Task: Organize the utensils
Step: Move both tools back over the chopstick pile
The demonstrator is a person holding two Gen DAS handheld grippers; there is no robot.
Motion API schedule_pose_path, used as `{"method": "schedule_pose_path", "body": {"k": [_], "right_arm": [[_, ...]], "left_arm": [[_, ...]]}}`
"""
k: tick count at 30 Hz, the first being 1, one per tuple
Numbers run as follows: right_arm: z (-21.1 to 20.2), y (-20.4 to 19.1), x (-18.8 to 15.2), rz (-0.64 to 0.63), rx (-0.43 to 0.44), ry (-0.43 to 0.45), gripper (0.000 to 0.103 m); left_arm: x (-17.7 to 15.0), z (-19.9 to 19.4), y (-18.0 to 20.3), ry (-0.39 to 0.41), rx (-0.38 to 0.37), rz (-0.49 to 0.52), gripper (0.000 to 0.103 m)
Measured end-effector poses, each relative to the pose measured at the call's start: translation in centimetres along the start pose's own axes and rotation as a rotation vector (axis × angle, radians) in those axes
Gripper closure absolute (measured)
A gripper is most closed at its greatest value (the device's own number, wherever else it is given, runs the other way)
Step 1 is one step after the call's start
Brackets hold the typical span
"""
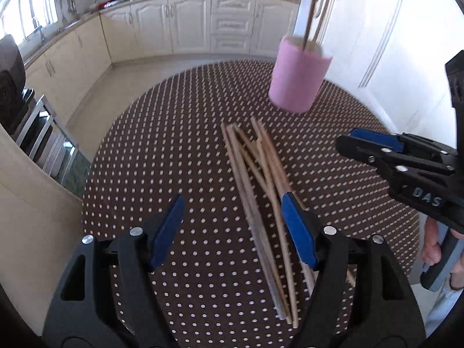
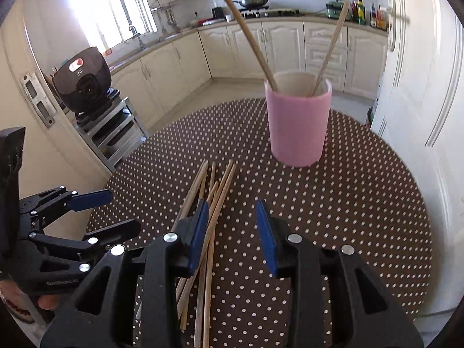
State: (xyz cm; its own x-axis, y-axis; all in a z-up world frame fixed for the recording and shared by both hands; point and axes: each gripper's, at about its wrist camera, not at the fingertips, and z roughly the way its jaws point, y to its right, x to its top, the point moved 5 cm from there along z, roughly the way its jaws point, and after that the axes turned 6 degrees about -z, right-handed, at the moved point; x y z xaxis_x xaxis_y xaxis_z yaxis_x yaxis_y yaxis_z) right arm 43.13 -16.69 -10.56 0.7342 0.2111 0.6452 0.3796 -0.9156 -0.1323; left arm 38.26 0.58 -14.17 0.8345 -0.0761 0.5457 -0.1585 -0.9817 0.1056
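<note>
A loose pile of wooden chopsticks lies mid-counter on the polka-dot counter, apart from the pink cup near the far edge, which holds a few upright chopsticks. The left gripper has its fingers wide apart, gripping nothing. The right gripper stands partly open, also empty, over the pile.

Chopsticks on table, before cup.

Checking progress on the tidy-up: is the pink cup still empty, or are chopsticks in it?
Not empty: two chopsticks stand leaning inside the pink cup; the rest lie on the table.
</note>
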Motion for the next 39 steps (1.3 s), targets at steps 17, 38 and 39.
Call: {"method": "schedule_pose_path", "body": {"k": [17, 38, 39], "right_arm": [[3.6, 0.9, -1.3, 0.010, -0.009, -0.063, 0.065], [7.2, -0.2, -1.1, -0.057, -0.029, -0.177, 0.065], [7.5, -0.7, -1.2, -0.069, -0.025, -0.186, 0.065]], "left_arm": [[0.5, 6.4, -0.3, -0.086, 0.069, -0.045, 0.034], [3.2, 8.2, -2.1, -0.112, 0.083, -0.024, 0.066], [3.1, 8.1, -2.2, -0.115, 0.080, -0.021, 0.068]]}}
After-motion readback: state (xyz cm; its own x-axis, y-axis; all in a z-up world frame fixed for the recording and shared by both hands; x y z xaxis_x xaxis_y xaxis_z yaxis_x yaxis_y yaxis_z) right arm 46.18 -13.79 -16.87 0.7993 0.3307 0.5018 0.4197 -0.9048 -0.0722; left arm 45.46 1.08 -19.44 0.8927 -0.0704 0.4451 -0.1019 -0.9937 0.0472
